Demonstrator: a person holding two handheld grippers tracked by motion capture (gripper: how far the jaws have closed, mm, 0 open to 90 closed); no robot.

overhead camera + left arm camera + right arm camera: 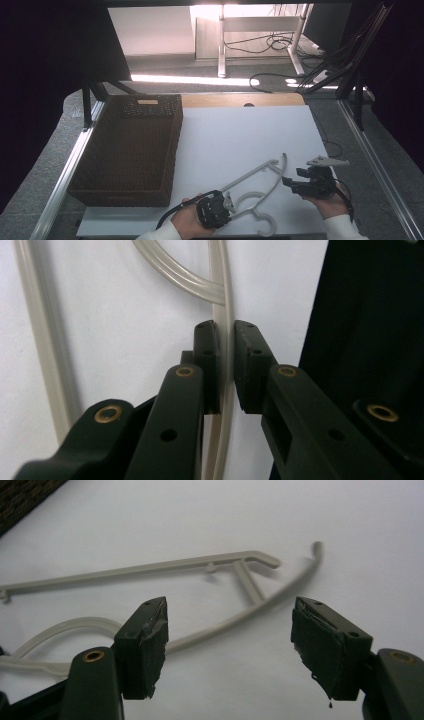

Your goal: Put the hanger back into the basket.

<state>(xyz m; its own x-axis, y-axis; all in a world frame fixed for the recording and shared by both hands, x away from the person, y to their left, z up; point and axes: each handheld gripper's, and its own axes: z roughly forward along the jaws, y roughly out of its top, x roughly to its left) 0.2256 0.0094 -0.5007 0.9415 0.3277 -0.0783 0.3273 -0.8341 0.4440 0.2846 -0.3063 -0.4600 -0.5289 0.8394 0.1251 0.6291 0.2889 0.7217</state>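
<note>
High view shows a pale plastic hanger [260, 182] lying flat on the white table [240, 135], near the front edge and to the right of the dark woven basket [131, 150]. Its long axis runs on a slant from the near left, where the hook curls close to the table's front edge, up to the far right, where the thin shoulder arm ends.

The left gripper [216, 209] sits at the near-left end of the hanger. In the left gripper view its jaws are clenched on one thin bar of the hanger [226, 335], which passes straight between the two pads; a curved strand and a second bar lie to the left on the white surface.

The right gripper [311, 181] is held just right of the hanger's far shoulder, apart from it. In the right gripper view its jaws stand wide and released, grasping nothing, and the hanger [210, 565] lies ahead of them and between their lines, its curved arm sweeping from lower left to upper right.

So the left hand has the hanger already; the right is nearer the free shoulder end, which lies just to its left.

The hanger looks thin, rigid, greyish-white, with an open triangular frame.
</note>
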